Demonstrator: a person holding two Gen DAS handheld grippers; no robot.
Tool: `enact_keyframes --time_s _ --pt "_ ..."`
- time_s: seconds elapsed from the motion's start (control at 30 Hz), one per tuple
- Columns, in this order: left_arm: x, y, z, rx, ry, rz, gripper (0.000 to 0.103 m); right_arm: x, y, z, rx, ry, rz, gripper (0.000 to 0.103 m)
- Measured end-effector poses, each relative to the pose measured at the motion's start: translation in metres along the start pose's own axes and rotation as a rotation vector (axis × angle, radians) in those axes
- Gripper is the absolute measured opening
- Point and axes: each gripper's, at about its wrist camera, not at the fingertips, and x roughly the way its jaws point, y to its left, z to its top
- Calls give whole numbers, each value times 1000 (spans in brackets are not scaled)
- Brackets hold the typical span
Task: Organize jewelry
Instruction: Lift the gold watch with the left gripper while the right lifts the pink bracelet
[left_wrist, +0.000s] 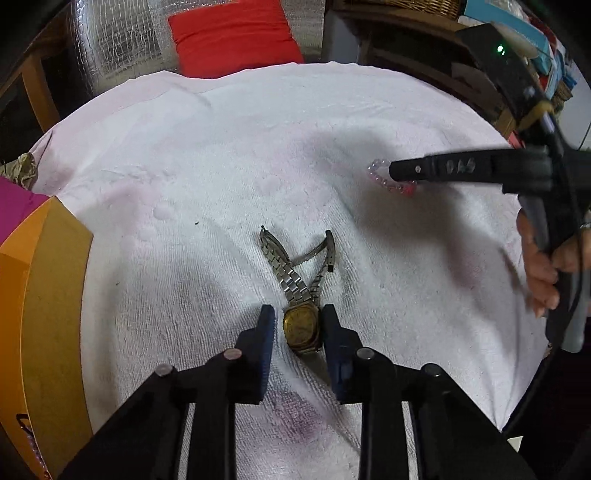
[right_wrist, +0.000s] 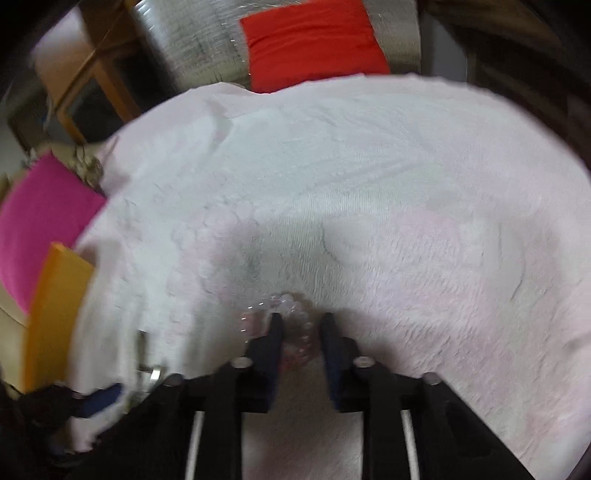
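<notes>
The left gripper (left_wrist: 298, 317) straddles the gold face of the watch (left_wrist: 301, 326), which lies on the white towel (left_wrist: 221, 147) with its metal strap crossed beyond it. The pads sit close on either side of the case; the right one looks to touch it, the left shows a sliver of gap, so I judge the grip not yet firm.

The right gripper (right_wrist: 301, 325) is down over the pink bead bracelet (right_wrist: 295, 332), further right on the towel (that view is blurred), its jaws nearly together with beads between them, apparently pinched.

To do this well, close squarely on the watch case, not the loose strap, and lift slowly toward the orange box (left_wrist: 48, 295) at left.
</notes>
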Motion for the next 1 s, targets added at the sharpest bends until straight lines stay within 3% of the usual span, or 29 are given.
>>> enact_keyframes --time_s 0.1,0.23,0.47,0.7,0.77,0.83,1.0 --pt "-6 7 2 -24 -29 -38 13 -8 7 -3 -24 -34 11 8" --pt "-22 23 5 -105 -78 -113 12 -33 11 -2 -30 -133 65 9" --pt "-47 46 5 -214 -153 -217 11 -56 15 1 4 -203 164 9" --pt "-63 52 10 -250 -211 -238 10 -71 26 2 7 -255 216 9" --pt "-68 53 10 -255 -225 -236 2 -75 28 1 2 -263 225 9" --pt "-75 57 9 -261 -253 -246 2 -80 32 0 -5 -274 235 9" --pt "-83 59 7 -252 -268 -185 2 -85 41 -1 -15 -275 250 9"
